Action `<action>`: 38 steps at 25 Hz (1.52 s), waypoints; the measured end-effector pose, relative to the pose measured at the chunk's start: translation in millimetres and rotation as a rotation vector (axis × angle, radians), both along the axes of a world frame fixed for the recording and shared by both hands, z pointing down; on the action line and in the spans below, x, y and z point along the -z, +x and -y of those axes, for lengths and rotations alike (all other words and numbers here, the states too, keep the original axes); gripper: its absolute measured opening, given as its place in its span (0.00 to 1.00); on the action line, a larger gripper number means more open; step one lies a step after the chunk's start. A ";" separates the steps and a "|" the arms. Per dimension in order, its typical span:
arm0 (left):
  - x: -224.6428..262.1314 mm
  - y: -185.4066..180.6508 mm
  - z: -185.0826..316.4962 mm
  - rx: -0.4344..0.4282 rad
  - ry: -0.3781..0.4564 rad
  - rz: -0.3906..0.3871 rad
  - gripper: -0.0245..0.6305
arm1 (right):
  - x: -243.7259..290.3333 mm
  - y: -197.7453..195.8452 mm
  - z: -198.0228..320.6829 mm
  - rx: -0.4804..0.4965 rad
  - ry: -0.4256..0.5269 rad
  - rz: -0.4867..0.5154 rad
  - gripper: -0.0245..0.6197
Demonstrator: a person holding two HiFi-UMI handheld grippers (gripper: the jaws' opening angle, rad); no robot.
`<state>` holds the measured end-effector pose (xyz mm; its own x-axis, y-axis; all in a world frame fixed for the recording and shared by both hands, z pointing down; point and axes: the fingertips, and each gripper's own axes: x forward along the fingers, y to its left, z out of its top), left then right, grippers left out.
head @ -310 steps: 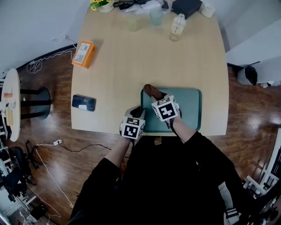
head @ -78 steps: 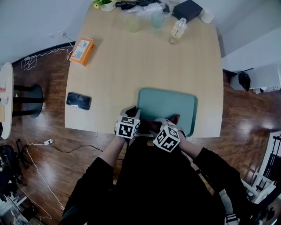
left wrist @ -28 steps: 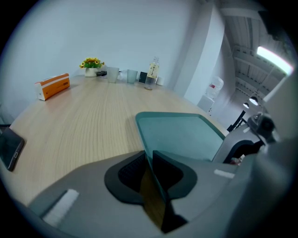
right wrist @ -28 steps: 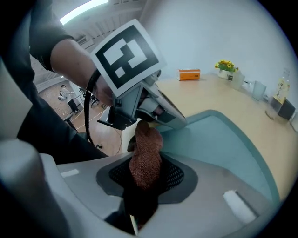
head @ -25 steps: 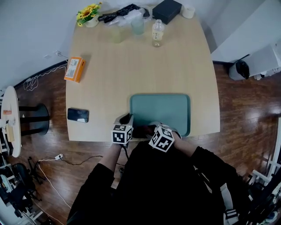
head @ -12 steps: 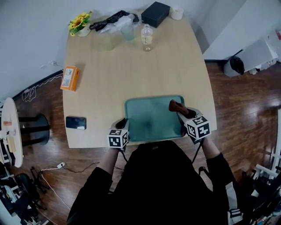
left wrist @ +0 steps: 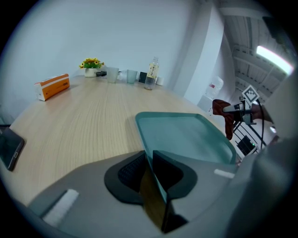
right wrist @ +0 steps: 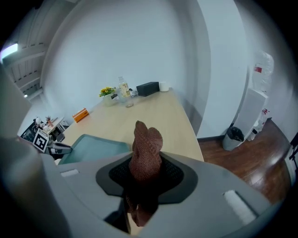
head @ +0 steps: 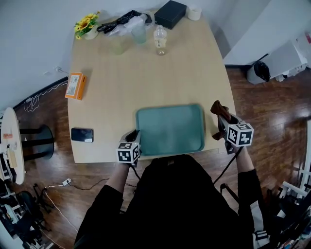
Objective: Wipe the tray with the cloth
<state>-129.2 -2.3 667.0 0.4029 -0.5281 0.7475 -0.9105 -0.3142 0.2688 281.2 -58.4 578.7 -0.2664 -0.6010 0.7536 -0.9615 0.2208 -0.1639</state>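
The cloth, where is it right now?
In the head view the cloth is at the right, clamped in the right tongs, just past the right rim of the tray, above the edge of the table.

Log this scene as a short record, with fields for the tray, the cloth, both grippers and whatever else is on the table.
tray: teal, at the table's near edge
cloth: brown, bunched, right of the tray, not on it
left gripper: shut on the tray's near left rim
right gripper: shut on the cloth
also on table: orange box, phone, bottle, flowers, black box
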 end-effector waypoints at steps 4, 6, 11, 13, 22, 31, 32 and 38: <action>56.8 -21.6 14.4 0.093 0.156 -0.001 0.10 | 28.9 -25.7 1.8 0.042 0.066 0.024 0.23; 114.4 -30.4 26.8 0.137 0.301 0.001 0.10 | 56.5 -44.6 5.5 0.076 0.131 0.051 0.23; 278.8 -8.2 40.8 0.067 0.664 -0.023 0.10 | 165.0 -98.6 11.7 0.148 0.400 0.136 0.23; 343.1 7.1 37.3 0.022 0.824 -0.033 0.10 | 218.4 -117.5 9.0 0.181 0.525 0.172 0.23; 382.3 31.1 24.4 -0.046 0.933 -0.005 0.10 | 277.9 -122.3 -1.2 0.232 0.746 0.069 0.23; 321.9 0.2 22.6 0.129 0.708 -0.086 0.10 | 20.7 0.4 11.5 -0.083 0.168 -0.052 0.23; 319.6 -0.8 21.8 0.128 0.701 -0.078 0.10 | 0.7 5.4 8.7 -0.094 0.119 -0.072 0.23; 313.5 2.2 21.5 0.124 0.683 -0.079 0.10 | -82.6 7.4 -9.3 -0.064 -0.084 -0.126 0.27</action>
